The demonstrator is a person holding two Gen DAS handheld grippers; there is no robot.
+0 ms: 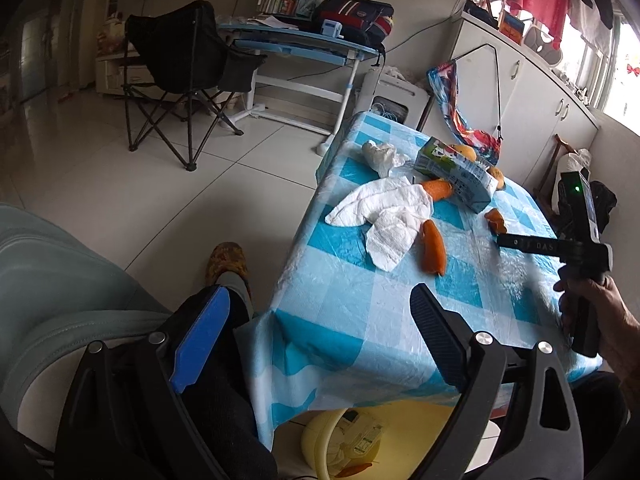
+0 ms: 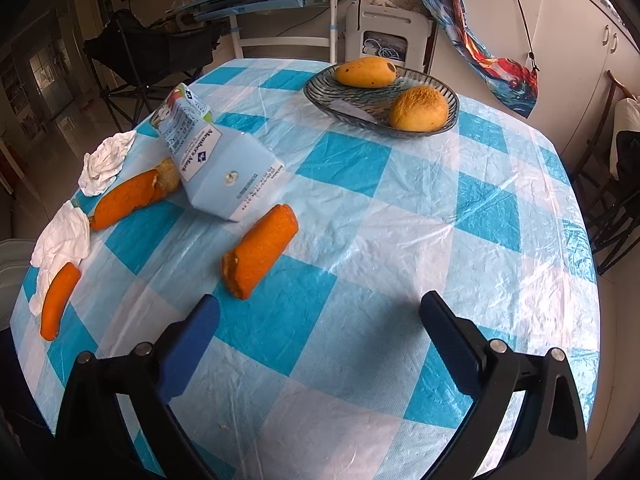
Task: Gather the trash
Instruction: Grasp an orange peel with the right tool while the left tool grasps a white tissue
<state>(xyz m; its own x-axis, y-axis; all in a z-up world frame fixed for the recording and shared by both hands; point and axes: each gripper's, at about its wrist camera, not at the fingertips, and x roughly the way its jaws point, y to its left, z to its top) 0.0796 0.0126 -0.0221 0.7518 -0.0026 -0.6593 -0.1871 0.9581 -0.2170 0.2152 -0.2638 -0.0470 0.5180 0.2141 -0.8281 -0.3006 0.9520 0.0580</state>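
**Both tongs spread wide and empty above the littered checked table**

The right gripper (image 2: 320,312) is held over the blue-and-white checked tablecloth (image 2: 400,208), its jaws spread wide with nothing between them. Just ahead of its left finger, an orange peel piece (image 2: 260,250) is seen lying on the cloth, close to the fingertip but not touched. Beyond that peel, further ahead and slightly to the left, a crushed milk carton (image 2: 216,168) is found lying on its side. A second peel (image 2: 132,198) lies beside the carton to the left, one end against or under it. Far out to the left of the jaws, a third peel (image 2: 60,300) rests against a white tissue (image 2: 64,240), and a crumpled tissue (image 2: 106,162) lies beyond them. Ahead and to the right, well apart from the jaws, a glass dish (image 2: 316,92) holding two yellow fruits (image 2: 418,108) is seen.

The left gripper (image 1: 320,312) is held off the near edge of the table, its jaws likewise spread wide and empty. Below and between its fingers, under the overhanging cloth, a yellow bin (image 1: 320,440) can be made out with some rubbish already in it. Ahead of the left jaws, the tissues, peels and carton are spread on the cloth. To the right, the person's right hand (image 1: 600,312) is seen gripping the handle of the other tool.
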